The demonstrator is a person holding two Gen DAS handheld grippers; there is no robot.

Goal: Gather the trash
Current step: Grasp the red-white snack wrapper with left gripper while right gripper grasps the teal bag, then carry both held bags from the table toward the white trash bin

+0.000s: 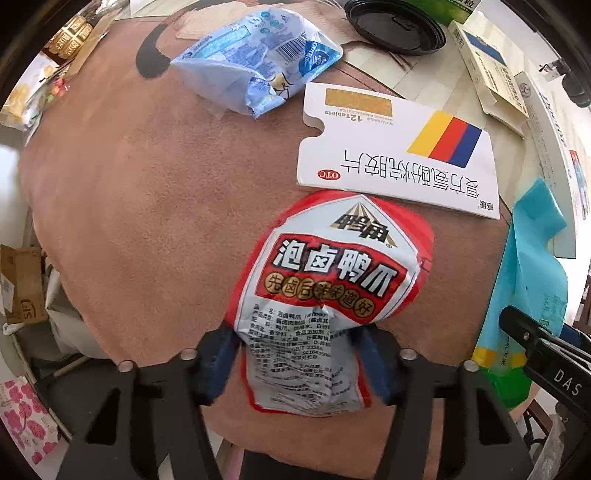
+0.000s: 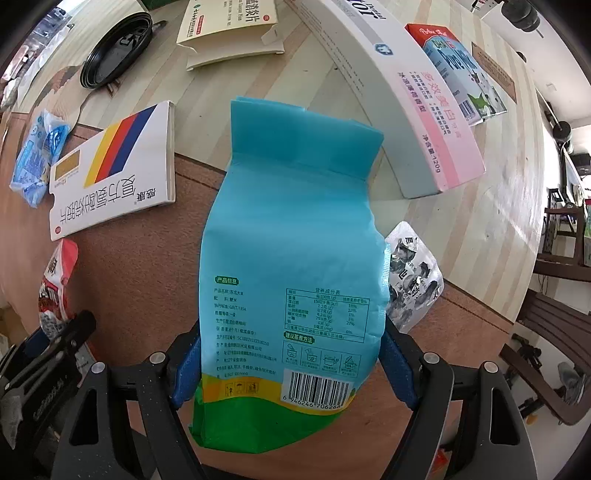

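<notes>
The table point(image 2: 461, 236) is carrying a brown mat point(image 1: 147, 221) with litter lying across both. In the right wrist view, a long toothpaste box point(image 2: 406, 110) is lying at 1 o'clock, and a white pill box point(image 2: 114, 173) at 10 o'clock.

The blue bag point(image 2: 291, 258) is sitting at centre, its lower edge between the blue pads of the right gripper point(image 2: 291, 358); the jaws are standing against both side edges and appear to be gripping it, though the pressure is hard to judge.

In the left wrist view, the red snack packet point(image 1: 332, 295) is lying at centre-low, just below the pill box. The left gripper point(image 1: 299, 354) is pinching its creased lower end, jaws closed on the film.

A pale blue wrapper point(image 1: 255, 62) is lying at 12 o'clock, a black lid point(image 1: 395, 26) at 1 o'clock. A silver sachet point(image 2: 413, 280) is lying at 3 o'clock in the right view, beside the bag.

Recommendation: both films are thin and likely slippery; keep the squeeze firm, lift straight up, and avoid dragging neighbouring litter.
</notes>
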